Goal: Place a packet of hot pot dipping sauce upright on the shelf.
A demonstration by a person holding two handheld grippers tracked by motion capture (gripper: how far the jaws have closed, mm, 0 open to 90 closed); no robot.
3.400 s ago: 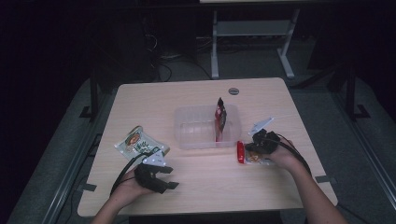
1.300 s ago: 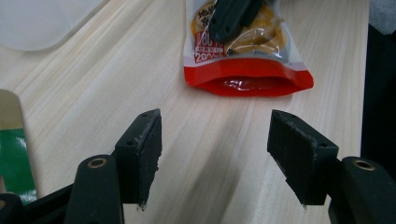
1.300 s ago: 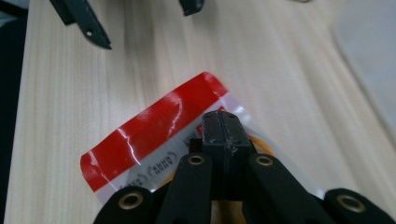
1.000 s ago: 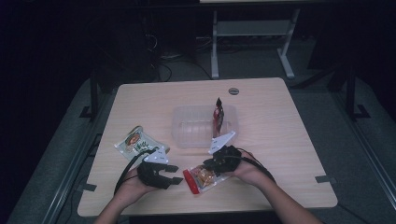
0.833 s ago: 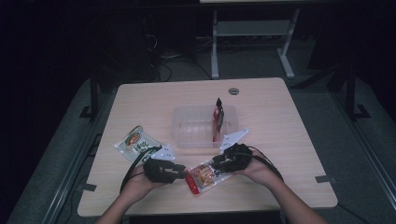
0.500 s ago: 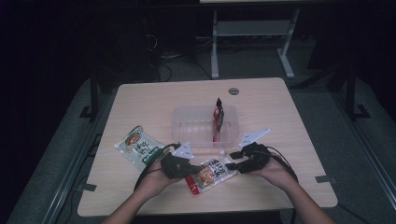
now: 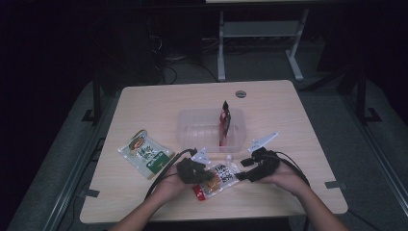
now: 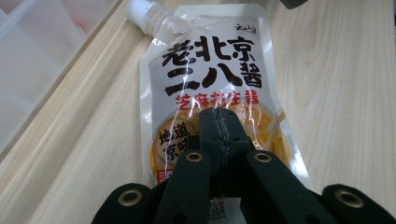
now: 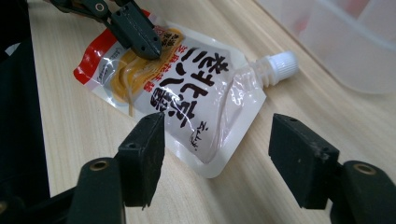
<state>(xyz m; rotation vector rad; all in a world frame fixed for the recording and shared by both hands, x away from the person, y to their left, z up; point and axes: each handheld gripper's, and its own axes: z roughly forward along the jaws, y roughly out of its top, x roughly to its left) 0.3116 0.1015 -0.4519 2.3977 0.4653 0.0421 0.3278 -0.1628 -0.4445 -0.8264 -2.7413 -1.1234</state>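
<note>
Dim room surrounding a pale wooden table [image 7: 144, 101], with a clear plastic bin [image 7: 192, 130] sitting mid-table and a dark red packet [image 7: 224, 120] standing upright inside it; a green snack bag [image 7: 145, 153] is lying well off to the left. Sauce pouch [image 8: 210, 88] with a white screw cap is lying flat on the wood just in front of the bin, spout end pointing toward it. Left gripper [image 8: 219, 126] is clamping down over the lower, printed part of the pouch, jaws pressed together with no gap between them; whether they are pinching the film or only pressing on it I cannot tell. Right gripper [image 9: 215, 158] has just been spreading its jaws and is standing released, pads straddling the spout-end corner without touching it. Judging the handover to be mid-way: the left hand should be lifting slowly and checking that the pouch is coming up with it, keeping the bag level so the sauce is not slumping to one end, while the right hand is backing clear of the cap before any swing toward the bin.
</note>
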